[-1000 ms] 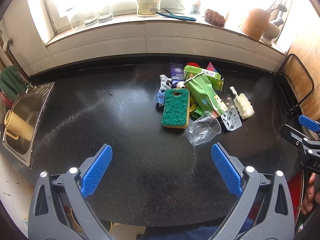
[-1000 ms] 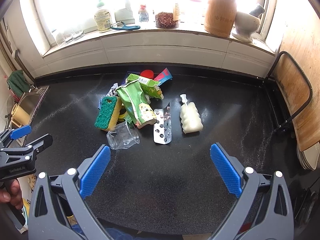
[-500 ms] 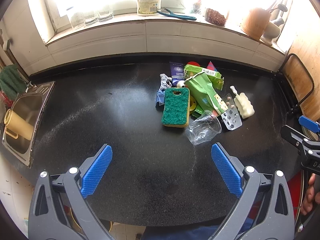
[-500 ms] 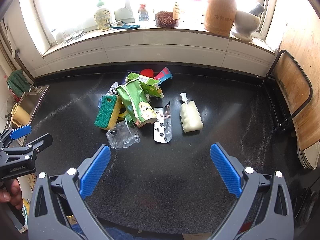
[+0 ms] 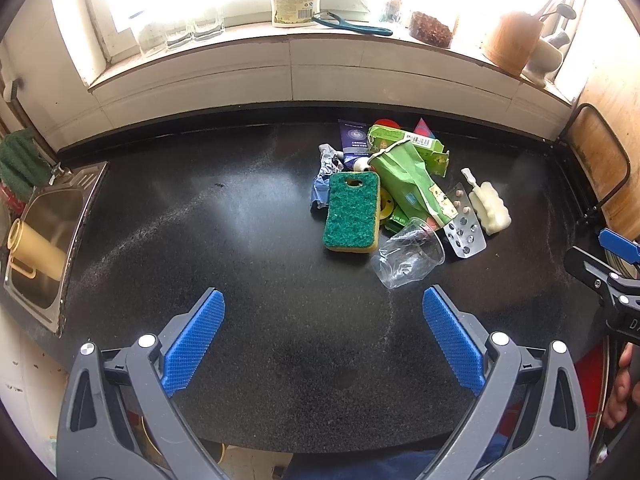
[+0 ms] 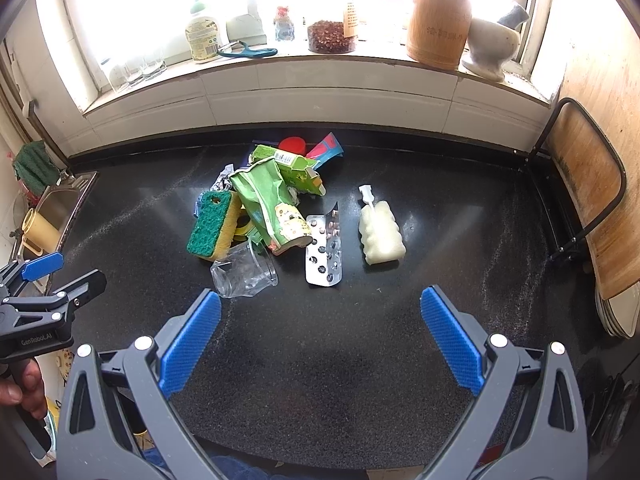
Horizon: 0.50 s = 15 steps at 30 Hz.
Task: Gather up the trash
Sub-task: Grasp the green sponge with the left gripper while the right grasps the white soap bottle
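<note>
A heap of trash lies on the black counter [image 5: 240, 280]. In it are a green and yellow sponge [image 5: 352, 212] [image 6: 210, 226], a crushed clear plastic cup [image 5: 408, 254] [image 6: 244, 270], a green paper bag [image 5: 412, 180] [image 6: 268, 204], a green carton [image 5: 416, 142] [image 6: 288, 164], a silver pill blister [image 5: 464, 230] [image 6: 326, 252] and a white foam brush head [image 5: 490, 208] [image 6: 380, 234]. My left gripper [image 5: 324, 340] is open and empty, near the front edge, short of the cup. My right gripper [image 6: 320, 340] is open and empty, short of the blister.
A steel sink [image 5: 44, 232] with a yellow cup lies at the left. A windowsill [image 6: 320, 60] at the back holds a soap bottle, glasses, a wooden holder and a mortar. A wooden board in a black rack [image 6: 584, 184] stands at the right.
Both grippers have barely shifted. The trash heap has not moved.
</note>
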Tool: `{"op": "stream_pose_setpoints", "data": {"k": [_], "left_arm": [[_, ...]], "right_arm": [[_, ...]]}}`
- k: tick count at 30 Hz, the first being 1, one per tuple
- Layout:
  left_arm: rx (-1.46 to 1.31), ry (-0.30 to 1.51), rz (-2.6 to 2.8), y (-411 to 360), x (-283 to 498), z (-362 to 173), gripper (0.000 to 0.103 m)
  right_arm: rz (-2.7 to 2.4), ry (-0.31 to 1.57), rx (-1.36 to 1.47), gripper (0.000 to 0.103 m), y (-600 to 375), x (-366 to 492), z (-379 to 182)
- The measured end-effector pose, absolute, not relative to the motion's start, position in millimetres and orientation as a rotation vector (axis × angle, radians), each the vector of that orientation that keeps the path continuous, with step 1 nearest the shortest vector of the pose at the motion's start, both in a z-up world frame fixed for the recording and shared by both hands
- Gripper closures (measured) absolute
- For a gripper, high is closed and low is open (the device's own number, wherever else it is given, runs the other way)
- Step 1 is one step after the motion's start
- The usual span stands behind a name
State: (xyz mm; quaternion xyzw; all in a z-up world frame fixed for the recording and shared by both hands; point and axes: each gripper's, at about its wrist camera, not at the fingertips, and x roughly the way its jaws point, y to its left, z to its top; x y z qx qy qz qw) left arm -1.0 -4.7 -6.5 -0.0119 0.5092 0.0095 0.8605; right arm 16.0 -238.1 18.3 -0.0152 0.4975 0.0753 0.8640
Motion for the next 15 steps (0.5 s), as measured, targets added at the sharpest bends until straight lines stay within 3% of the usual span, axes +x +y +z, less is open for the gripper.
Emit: {"op": "stream_pose_setpoints", "data": {"k": [15], "left_arm": [[0.069,1.090,-0.078,-7.8,84.9,-82.8,0.006]], "right_arm": [[0.152,1.063,-0.050,0.006,-282.1,71.2,-40.3]]}}
